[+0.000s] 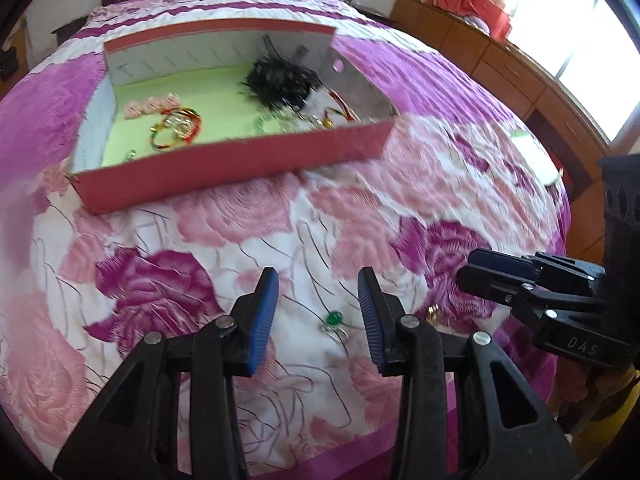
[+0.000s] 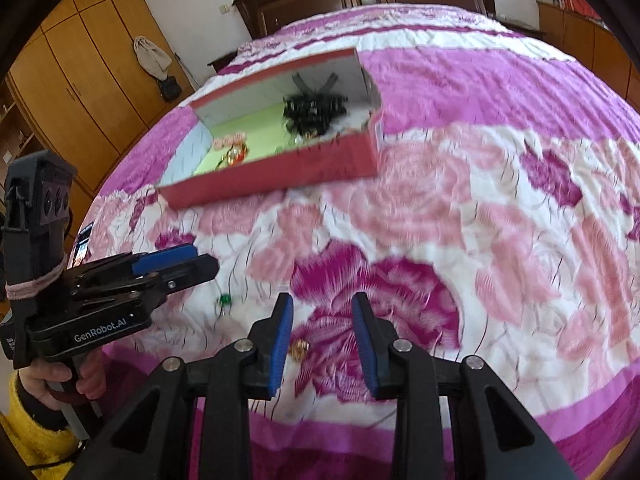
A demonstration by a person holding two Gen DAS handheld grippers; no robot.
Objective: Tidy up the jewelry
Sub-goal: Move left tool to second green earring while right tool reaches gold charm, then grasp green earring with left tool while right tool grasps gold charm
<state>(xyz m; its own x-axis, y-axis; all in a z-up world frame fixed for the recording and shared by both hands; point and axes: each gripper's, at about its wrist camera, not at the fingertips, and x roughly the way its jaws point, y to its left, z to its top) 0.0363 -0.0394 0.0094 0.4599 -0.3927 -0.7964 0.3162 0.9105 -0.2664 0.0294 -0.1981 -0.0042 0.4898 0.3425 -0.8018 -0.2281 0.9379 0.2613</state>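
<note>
One floral bedspread (image 1: 224, 224), wooden cabinets (image 2: 80, 92)

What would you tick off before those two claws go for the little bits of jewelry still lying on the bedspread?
1. Left claw open: ok.
2. Right claw open: ok.
3. Green-stone ring lies between the left claw's fingers: ok.
4. Small gold piece lies between the right claw's fingers, nearer the left one: ok.
5. Red box open, with free green floor inside: ok.
6. Claws low enough to touch the jewelry: cannot tell.
</note>
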